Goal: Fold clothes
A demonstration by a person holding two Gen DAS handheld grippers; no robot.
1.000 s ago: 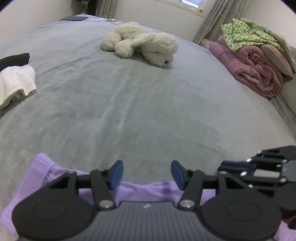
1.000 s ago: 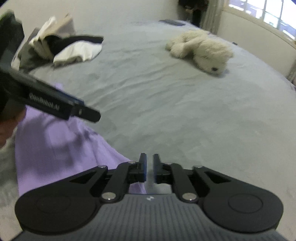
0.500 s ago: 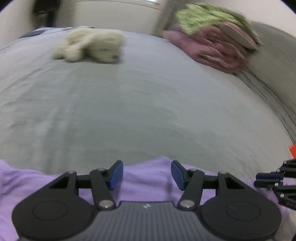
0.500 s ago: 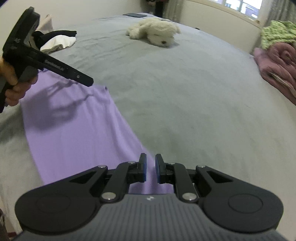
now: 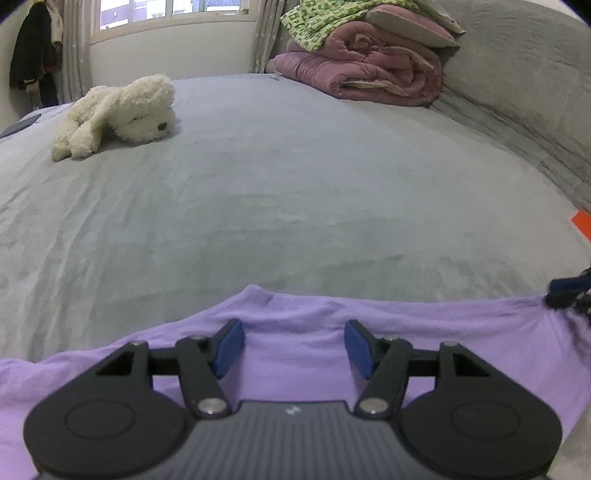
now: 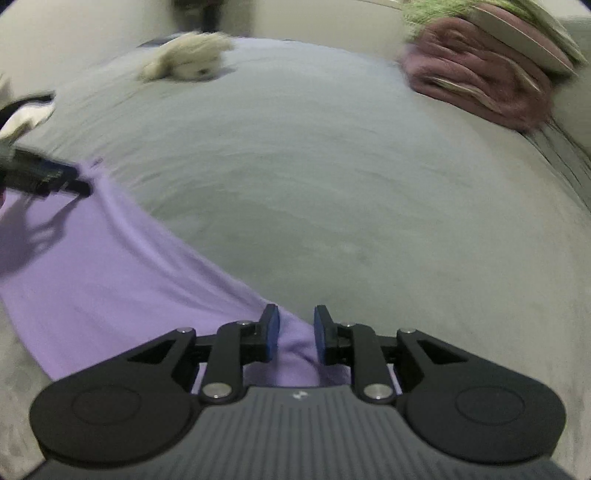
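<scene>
**Purple garment spread out, folding barely begun**

Left wrist view: the left hand-held gripper (image 5: pixel 294 347) hangs over the far edge of a flat lilac knit garment (image 5: pixel 303 343) lying on the grey velvety bed (image 5: pixel 295 206). Its blue pads stand wide and are spreading, with cloth under them but nothing pinched. The garment looks laid out, with no fold visible yet. A white plush dog (image 5: pixel 118 114) and a rolled pink quilt (image 5: pixel 369 74) under a green patterned blanket (image 5: pixel 332 22) lie well apart, leaving the bed ahead free.

Right wrist view: the right hand-held gripper (image 6: pixel 295 332) sits at the garment's other end, jaws narrow and opening, a ridge of fabric between the pads but apparently let go. Every fold remains to be made. A small black-and-white clothes pile (image 6: pixel 26 110) waits at far left.
</scene>
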